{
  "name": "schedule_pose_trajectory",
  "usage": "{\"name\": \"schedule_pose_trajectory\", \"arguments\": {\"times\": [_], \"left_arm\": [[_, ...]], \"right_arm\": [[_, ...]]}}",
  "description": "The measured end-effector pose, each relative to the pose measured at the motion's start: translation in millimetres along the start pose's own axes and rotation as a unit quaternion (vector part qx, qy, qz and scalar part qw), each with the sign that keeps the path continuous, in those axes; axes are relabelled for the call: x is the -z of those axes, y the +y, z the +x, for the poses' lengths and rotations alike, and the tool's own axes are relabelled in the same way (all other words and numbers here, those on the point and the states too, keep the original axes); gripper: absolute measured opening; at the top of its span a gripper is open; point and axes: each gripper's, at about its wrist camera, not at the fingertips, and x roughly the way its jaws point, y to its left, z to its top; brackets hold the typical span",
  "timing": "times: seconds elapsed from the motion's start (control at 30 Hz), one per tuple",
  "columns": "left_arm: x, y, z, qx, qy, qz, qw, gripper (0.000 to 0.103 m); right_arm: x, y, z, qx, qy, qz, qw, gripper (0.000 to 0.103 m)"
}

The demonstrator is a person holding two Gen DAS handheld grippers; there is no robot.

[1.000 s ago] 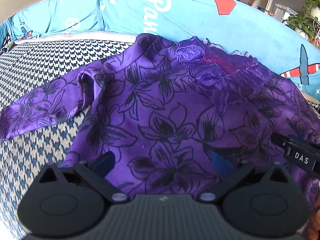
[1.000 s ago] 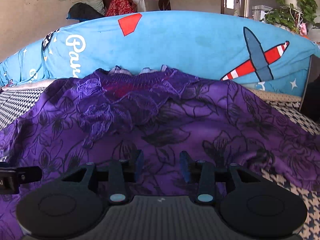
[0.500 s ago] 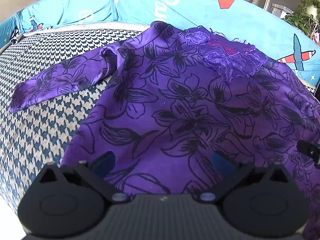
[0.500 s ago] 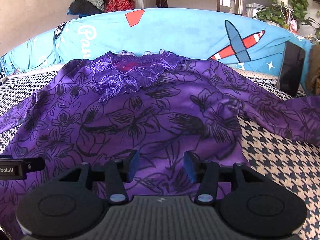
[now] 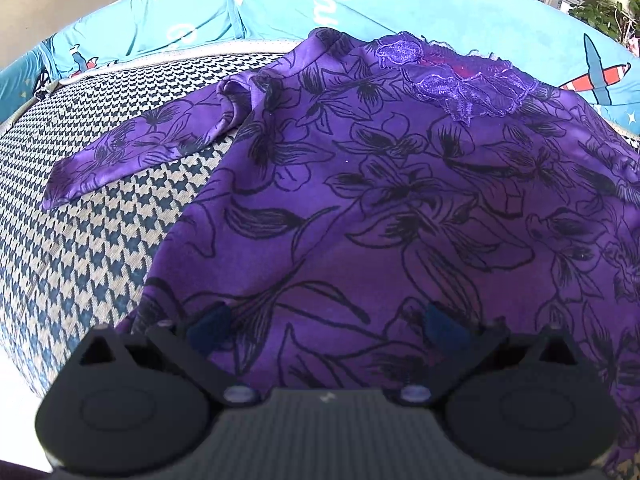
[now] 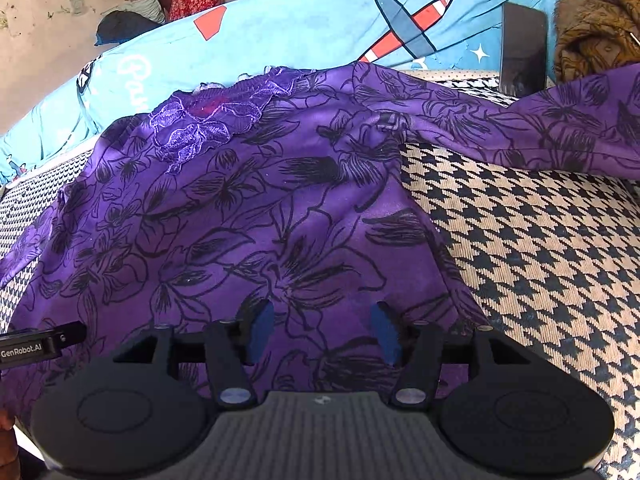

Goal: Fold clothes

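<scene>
A purple top (image 5: 400, 200) printed with black flowers lies spread face up on a houndstooth cushion (image 5: 100, 240), its lace collar (image 5: 460, 84) toward the back. One sleeve (image 5: 132, 152) stretches out left, the other sleeve (image 6: 560, 132) out right. My left gripper (image 5: 326, 326) hovers open over the hem near the top's left edge, blue pads wide apart with nothing pinched. My right gripper (image 6: 322, 334) hovers over the hem near the right edge; its jaws are opening, and only flat cloth lies beneath them. The other gripper's tip (image 6: 40, 346) shows at the left of the right wrist view.
A blue cushion cover (image 6: 320, 28) with a plane print backs the seat. A dark upright slab (image 6: 522, 48) and a brown patterned cloth (image 6: 592, 28) stand at the far right. Potted plants (image 5: 612, 4) are behind. The cushion's front edge (image 5: 24, 360) drops off at lower left.
Both grippers have pulled back from the collar area toward the hem, so more of the top and both sleeves show. The right gripper's pads have spread wider apart.
</scene>
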Motion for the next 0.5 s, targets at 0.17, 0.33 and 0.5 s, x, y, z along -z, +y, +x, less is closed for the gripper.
{"name": "schedule_pose_trajectory", "arguments": {"times": [0.17, 0.33, 0.5], "left_arm": [[9, 1, -5, -0.001, -0.009, 0.01, 0.9999, 0.103], [17, 3, -11, 0.0, -0.013, 0.012, 0.9998, 0.103], [24, 5, -16, 0.002, -0.015, 0.014, 0.9998, 0.103]], "right_arm": [[14, 3, -10, 0.01, -0.003, -0.019, 1.0, 0.055], [29, 5, -22, 0.009, -0.005, -0.033, 0.999, 0.062], [42, 7, -31, 0.013, -0.01, -0.048, 0.999, 0.065]]}}
